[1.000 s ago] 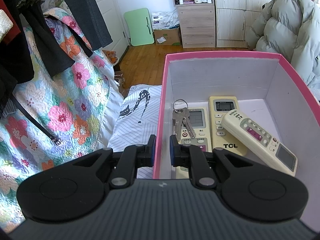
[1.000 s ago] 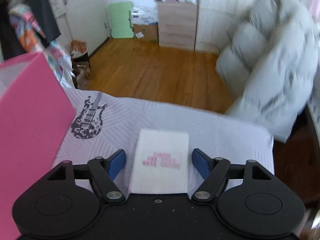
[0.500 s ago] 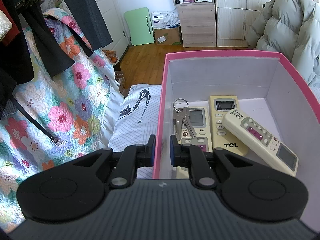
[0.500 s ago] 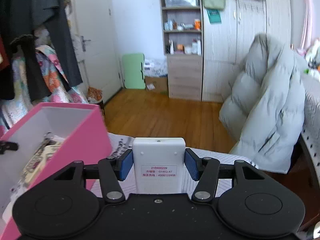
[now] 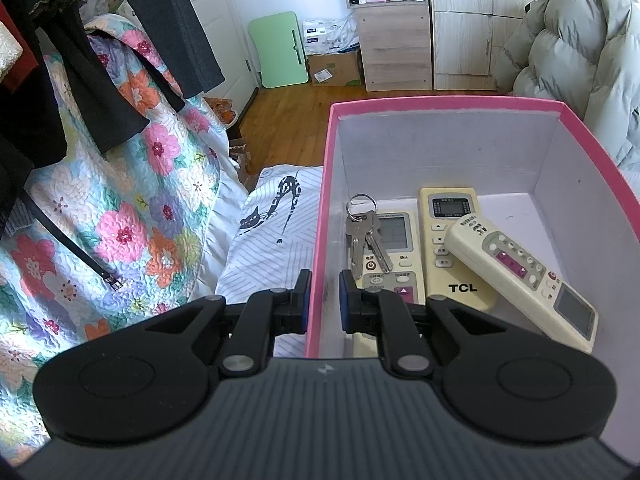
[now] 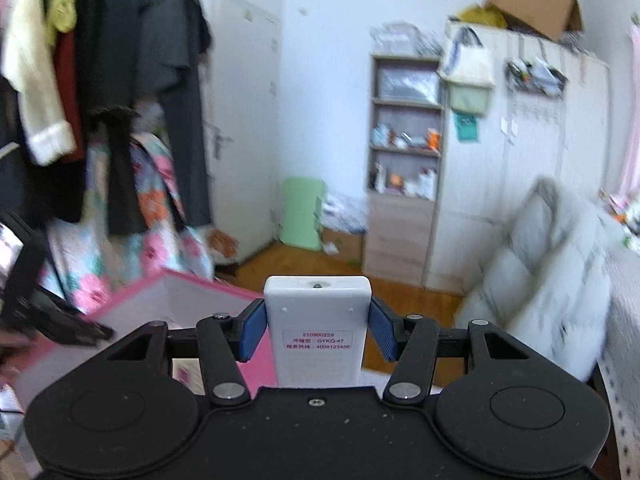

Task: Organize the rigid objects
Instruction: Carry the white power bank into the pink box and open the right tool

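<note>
A pink box [image 5: 440,102] with white inside stands on the bed. It holds a bunch of keys [image 5: 362,232] and three cream remotes [image 5: 450,240], one of them lying across the others [image 5: 520,268]. My left gripper [image 5: 323,300] is shut on the box's left wall, one pad outside and one inside. My right gripper [image 6: 318,334] is shut on a white remote [image 6: 318,308], label side up, held in the air. In the right wrist view the pink box [image 6: 192,292] lies below and to the left of the remote.
A floral quilt [image 5: 120,200] and dark clothes [image 5: 80,60] hang at the left. A striped white sheet [image 5: 272,232] lies beside the box. A puffy grey coat [image 5: 580,60] is piled at the right. Beyond lie wooden floor [image 5: 288,120] and a cabinet [image 5: 396,40].
My right gripper closed on the white remote that lay on the sheet, lifted it and tilted up, swinging toward the pink box. My left gripper and the box stayed still.
</note>
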Tool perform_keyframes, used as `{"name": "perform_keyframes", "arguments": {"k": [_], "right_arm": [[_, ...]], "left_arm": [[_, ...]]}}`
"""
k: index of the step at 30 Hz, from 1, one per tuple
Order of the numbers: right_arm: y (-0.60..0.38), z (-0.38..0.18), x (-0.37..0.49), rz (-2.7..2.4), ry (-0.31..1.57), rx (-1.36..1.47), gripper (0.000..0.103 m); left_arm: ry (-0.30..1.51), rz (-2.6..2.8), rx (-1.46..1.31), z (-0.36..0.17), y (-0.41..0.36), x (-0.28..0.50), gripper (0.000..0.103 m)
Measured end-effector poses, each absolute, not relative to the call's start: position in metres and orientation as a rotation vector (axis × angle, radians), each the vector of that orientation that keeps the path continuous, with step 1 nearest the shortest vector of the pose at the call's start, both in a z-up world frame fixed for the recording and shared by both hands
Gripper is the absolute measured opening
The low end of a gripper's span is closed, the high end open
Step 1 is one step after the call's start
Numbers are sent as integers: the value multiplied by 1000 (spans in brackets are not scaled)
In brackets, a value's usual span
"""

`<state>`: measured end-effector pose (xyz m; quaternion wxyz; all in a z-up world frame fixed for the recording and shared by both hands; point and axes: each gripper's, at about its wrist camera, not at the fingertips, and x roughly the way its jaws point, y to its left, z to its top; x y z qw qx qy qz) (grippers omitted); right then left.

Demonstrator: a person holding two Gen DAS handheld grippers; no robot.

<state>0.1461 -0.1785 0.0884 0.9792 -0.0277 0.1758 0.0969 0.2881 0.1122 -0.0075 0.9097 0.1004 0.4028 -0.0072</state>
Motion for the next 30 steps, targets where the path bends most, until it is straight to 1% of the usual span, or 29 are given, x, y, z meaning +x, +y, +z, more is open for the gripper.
{"name": "perform_keyframes", "arguments": {"k": [4,7,14,20,24,30], "right_arm": [[-156,102,157,308,318,-56,61],[-134,100,175,353,328,-85,61],[-80,68,216,400,399,-210,60],[-50,39,246,340,488,-348,60],[-48,27,244,326,572,-370,60],[-50,23,214,302,629,-424,60]], "left_arm": [[833,6,218,-8,111,289,11],[831,6,228,-8,108,289,11],[828,6,220,-8,107,289,11],[819,2,203,-7,109,288,10],[816,-3,195,-7,111,288,10],[808,-9,186,-6,113,287,10]]}}
